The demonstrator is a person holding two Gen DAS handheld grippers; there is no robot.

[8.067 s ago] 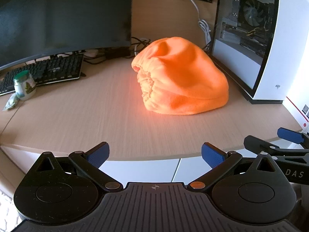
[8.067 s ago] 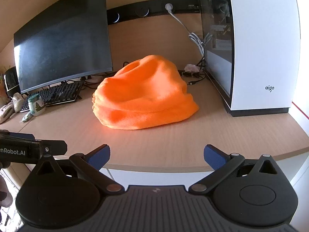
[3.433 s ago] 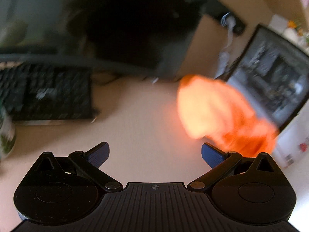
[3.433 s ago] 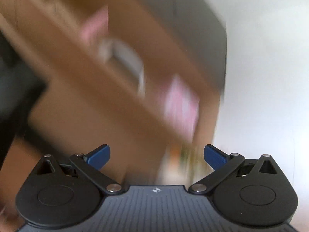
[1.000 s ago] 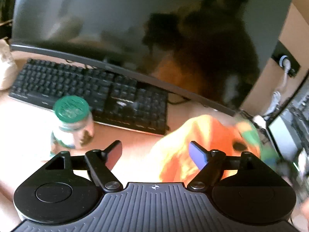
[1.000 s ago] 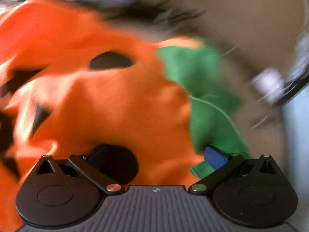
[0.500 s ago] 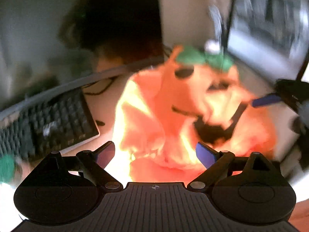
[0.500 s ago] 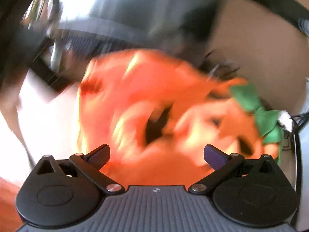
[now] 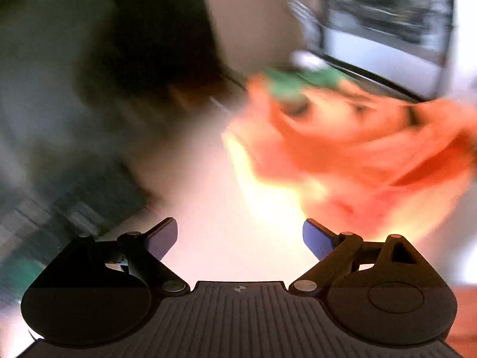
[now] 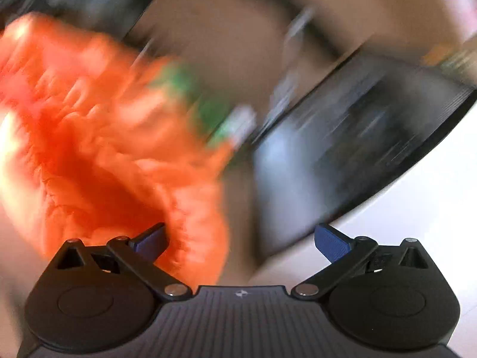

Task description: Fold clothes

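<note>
An orange pumpkin costume with a green leaf collar lies crumpled on the desk, ahead and to the right in the blurred left wrist view. My left gripper is open and empty, short of the cloth. In the right wrist view the same orange cloth fills the left side, its gathered edge against the left finger. My right gripper is open. Both views are smeared by motion.
A white computer case with a glass side stands behind the cloth; it also shows in the right wrist view. A dark monitor and a keyboard are at the left. The pale desk top shows between.
Both cameras have swung fast. In the left wrist view the costume shifted from centre to the right. In the right wrist view it moved to the left and nearer, and the case came into view.
</note>
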